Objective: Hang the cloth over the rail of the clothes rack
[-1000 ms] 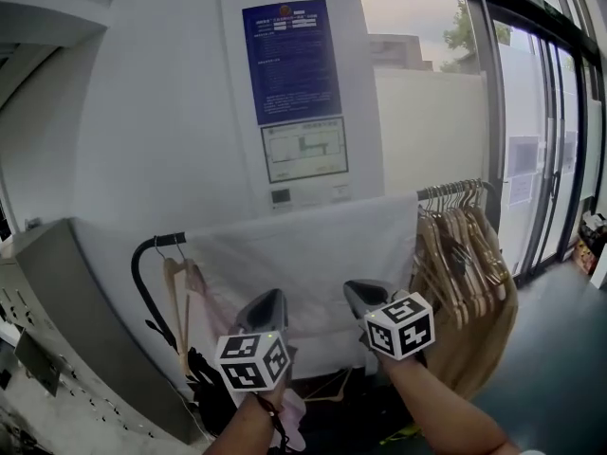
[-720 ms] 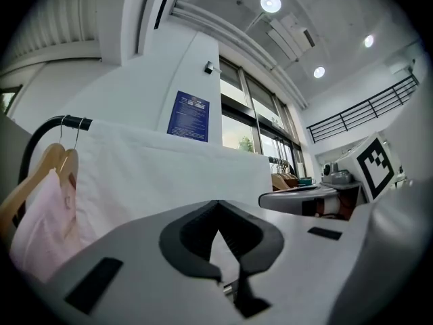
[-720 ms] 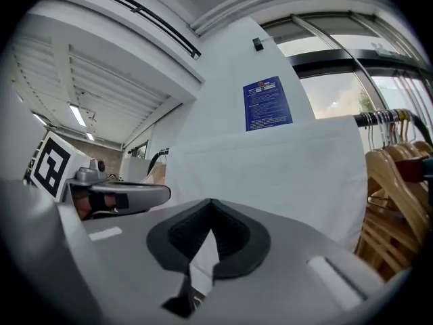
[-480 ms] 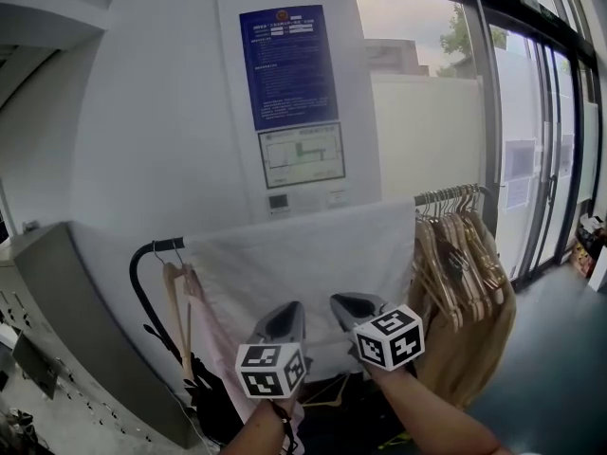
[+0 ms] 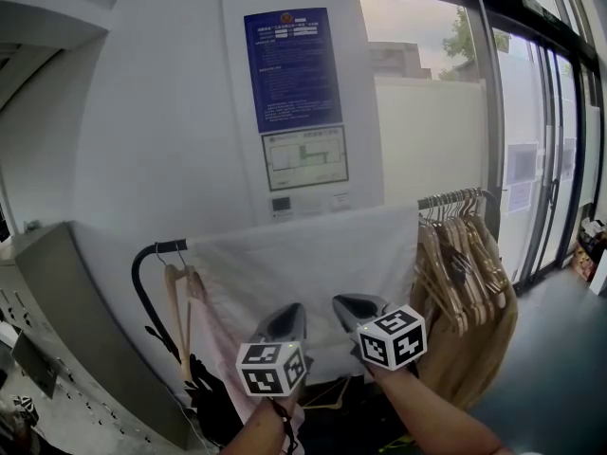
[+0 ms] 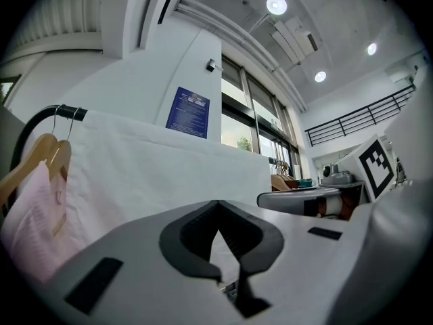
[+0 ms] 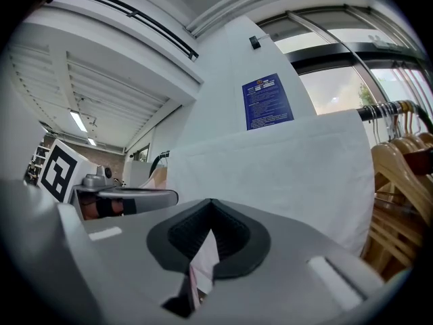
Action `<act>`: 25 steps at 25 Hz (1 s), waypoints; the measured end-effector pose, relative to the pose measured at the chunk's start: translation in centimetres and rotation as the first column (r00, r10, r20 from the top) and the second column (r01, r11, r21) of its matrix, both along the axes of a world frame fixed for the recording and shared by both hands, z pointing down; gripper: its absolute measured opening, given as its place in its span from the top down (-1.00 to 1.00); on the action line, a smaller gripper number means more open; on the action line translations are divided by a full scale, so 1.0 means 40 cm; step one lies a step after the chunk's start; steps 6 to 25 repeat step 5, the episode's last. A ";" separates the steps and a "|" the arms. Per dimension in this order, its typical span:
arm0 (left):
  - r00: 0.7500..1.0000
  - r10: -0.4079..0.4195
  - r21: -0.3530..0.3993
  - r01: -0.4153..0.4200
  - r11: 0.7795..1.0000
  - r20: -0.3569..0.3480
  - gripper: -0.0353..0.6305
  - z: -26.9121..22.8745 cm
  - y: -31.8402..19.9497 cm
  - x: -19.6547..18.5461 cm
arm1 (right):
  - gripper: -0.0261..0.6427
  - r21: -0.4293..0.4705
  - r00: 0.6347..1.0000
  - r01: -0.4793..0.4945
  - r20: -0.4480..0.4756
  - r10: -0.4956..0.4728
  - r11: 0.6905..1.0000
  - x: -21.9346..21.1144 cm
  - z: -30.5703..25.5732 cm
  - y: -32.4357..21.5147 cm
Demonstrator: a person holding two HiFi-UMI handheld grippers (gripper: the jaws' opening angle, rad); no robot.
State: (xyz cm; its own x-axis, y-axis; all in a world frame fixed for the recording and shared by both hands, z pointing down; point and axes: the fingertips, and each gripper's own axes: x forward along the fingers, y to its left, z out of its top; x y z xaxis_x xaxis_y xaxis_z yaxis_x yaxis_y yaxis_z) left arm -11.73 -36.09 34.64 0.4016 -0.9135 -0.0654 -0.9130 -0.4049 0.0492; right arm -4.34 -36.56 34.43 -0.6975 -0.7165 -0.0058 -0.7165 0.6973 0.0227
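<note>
Head view: the wide white cloth (image 5: 303,254) lies left to right over the black metal rail (image 5: 152,250), just past the left gripper (image 5: 285,321) and right gripper (image 5: 355,307), both pinched shut, empty.

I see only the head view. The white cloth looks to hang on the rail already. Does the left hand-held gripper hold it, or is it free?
Observer: Free. In the left gripper view the left hand-held gripper has its jaws together with nothing between them, and the cloth hangs apart, behind them.
Operator: And the right one?
Observer: The right gripper view shows the right hand-held gripper shut too, with the cloth hanging beyond its tips.
</note>
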 end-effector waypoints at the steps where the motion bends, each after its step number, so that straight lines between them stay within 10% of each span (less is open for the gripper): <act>1: 1.000 0.001 0.000 -0.001 1.000 0.001 0.88 -0.002 -0.001 0.000 | 0.92 0.000 1.000 0.000 0.000 0.000 1.000 0.000 -0.002 0.000; 25: 1.000 0.000 0.006 0.000 1.000 0.002 0.88 -0.013 -0.004 0.000 | 0.92 0.005 1.000 0.001 0.004 -0.001 1.000 -0.001 -0.018 -0.003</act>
